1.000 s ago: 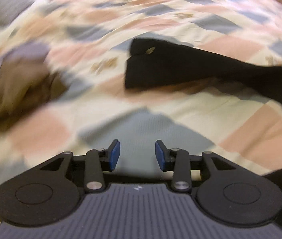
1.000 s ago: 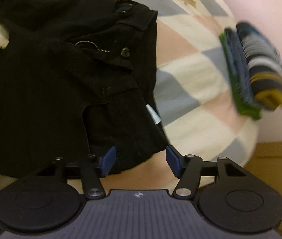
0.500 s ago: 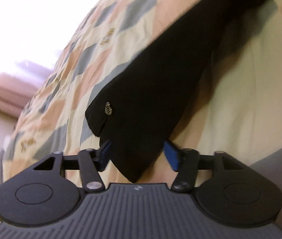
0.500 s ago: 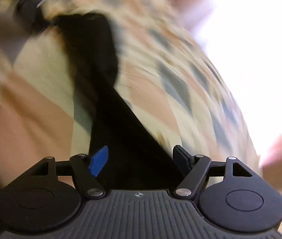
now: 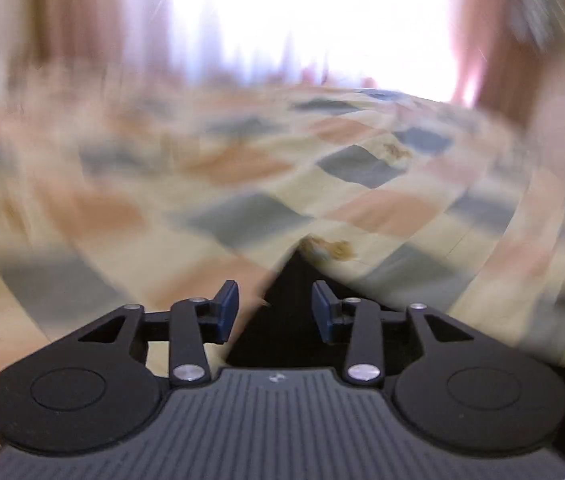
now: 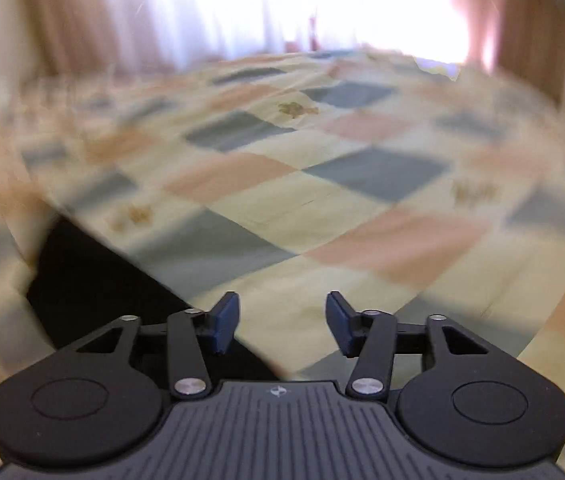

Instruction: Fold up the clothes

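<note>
No words can be read. Left tongs (image 5: 274, 306) are closing around black cloth (image 5: 290, 320); right tongs (image 6: 282, 314) are closing, empty, over the bed (image 6: 362, 208).

Both wrist views look low and slanting down across the pastel checked quilted bedspread (image 5: 362, 196) (image 6: 322, 200) toward its far edge and the bright pink-curtained window (image 5: 302, 20) (image 6: 302, 0).

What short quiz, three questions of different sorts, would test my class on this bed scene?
1. What colour is the garment lying on the bed?
2. True or false: the quilt is plain white.
3. The quilt's pattern is: A stripes; B diamond patches; C dots.
Key: 1 black; 2 false; 3 B.
</note>
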`<state>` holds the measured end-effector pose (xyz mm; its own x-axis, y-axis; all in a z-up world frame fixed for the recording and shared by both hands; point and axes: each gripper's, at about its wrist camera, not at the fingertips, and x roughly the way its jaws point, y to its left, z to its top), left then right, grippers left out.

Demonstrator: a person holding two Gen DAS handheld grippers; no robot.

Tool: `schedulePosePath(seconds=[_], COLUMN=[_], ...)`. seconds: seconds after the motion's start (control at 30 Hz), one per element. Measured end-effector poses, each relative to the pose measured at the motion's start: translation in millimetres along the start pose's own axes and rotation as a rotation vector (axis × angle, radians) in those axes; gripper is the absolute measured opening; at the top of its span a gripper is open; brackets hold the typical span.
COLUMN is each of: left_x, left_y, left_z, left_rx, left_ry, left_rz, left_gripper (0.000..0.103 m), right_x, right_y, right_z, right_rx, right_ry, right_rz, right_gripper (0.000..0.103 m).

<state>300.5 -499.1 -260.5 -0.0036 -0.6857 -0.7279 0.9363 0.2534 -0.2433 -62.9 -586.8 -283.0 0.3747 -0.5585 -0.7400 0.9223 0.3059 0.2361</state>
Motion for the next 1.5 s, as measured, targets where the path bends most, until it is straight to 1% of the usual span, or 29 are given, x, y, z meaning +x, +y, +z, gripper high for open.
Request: schedulePosePath(seconds=[0.07,0.17,0.23,0.33,0.37,0.47,0.5,0.53,0.57,0.6,0.7,0.8,0.83,0.87,0.9,0.93,1.0,1.03,1.07,1.1,1.13,1.17,1.2,1.3,1.33,1.4,1.43,1.47,1.5], left_x=[19,56,78,103,111,130,129,122,110,97,32,-50,-76,-93,-103,-95,-73,-56,-51,-49,-58,-67,-77,-103,-109,-120,-125,-129,-132], left_y=[21,45,57,64,63,46,38,27,19,12,18,41,51,58,63,69,81,92,100,106,105,100,95,68,59,43,34,24,15], left_z=[-19,-57,-71,-82,-81,-69,-64,-58,-54,-51,-51,-64,-74,-88,-102,-121,-161,-182,-197,-210,-216,-217,-217,-215,-217,-222,-227,-233,-236], left_rx=[-0.162,-0.398,-0.542,-0.668,-0.678,-0.628,-0.578,-0.494,-0.433,-0.377,-0.361,-0.388,-0.394,-0.38,-0.357,-0.338,-0.299,-0.343,-0.404,-0.466,-0.522,-0.553,-0.56,-0.506,-0.499,-0.518,-0.53,-0.539,-0.542], left_ry=[0.102,0.222,0.246,0.208,0.2,0.198,0.198,0.189,0.16,0.127,0.003,-0.105,-0.118,-0.118,-0.103,-0.049,0.075,0.168,0.187,0.192,0.153,0.123,0.107,0.078,0.075,0.077,0.081,0.086,0.093], left_rz=[-0.048,-0.104,-0.127,-0.122,-0.118,-0.064,-0.045,-0.015,-0.006,-0.001,-0.049,-0.007,0.009,0.048,0.102,0.167,0.299,0.374,0.406,0.429,0.437,0.43,0.422,0.409,0.396,0.359,0.342,0.326,0.313], left_gripper=[0.041,0.042,0.044,0.051,0.056,0.055,0.034,0.015,0.0,0.001,0.001,0.001,0.001,0.002,0.004,0.006,0.021,0.021,0.013,0.009,0.009,0.013,0.02,0.03,0.031,0.032,0.032,0.033,0.035], right_x=[-20,-55,-75,-99,-110,-128,-133,-139,-145,-152,-170,-190,-196,-202,-205,-207,-208,-206,-204,-204,-204,-205,-207,-204,-199,-183,-171,-158,-148], right_y=[-18,-43,-62,-85,-90,-108,-113,-117,-123,-130,-147,-162,-168,-175,-182,-189,-203,-209,-216,-224,-233,-241,-250,-289,-304,-333,-346,-360,-371], right_z=[-19,-66,-98,-147,-161,-185,-190,-193,-196,-198,-202,-199,-199,-199,-199,-199,-199,-199,-198,-195,-191,-187,-182,-166,-162,-154,-152,-150,-150], right_rx=[0.099,0.217,0.328,0.485,0.525,0.618,0.632,0.639,0.652,0.669,0.691,0.653,0.644,0.638,0.633,0.629,0.614,0.599,0.579,0.553,0.526,0.498,0.467,0.403,0.389,0.377,0.391,0.412,0.436], right_ry=[0.006,0.023,0.04,0.084,0.094,0.118,0.118,0.115,0.105,0.092,0.06,0.026,0.017,0.007,0.004,0.005,0.01,0.015,0.027,0.033,0.032,0.032,0.025,-0.001,-0.002,0.012,0.036,0.067,0.092], right_rz=[0.031,0.045,0.028,0.002,-0.002,-0.009,-0.028,-0.055,-0.067,-0.069,-0.086,-0.114,-0.124,-0.132,-0.138,-0.143,-0.15,-0.154,-0.164,-0.176,-0.188,-0.201,-0.215,-0.238,-0.23,-0.189,-0.144,-0.085,-0.036], right_gripper=[0.063,0.065,0.066,0.066,0.066,0.067,0.068,0.068,0.068,0.068,0.068,0.068,0.068,0.068,0.068,0.068,0.068,0.068,0.068,0.068,0.068,0.068,0.068,0.07,0.07,0.07,0.07,0.075,0.075])
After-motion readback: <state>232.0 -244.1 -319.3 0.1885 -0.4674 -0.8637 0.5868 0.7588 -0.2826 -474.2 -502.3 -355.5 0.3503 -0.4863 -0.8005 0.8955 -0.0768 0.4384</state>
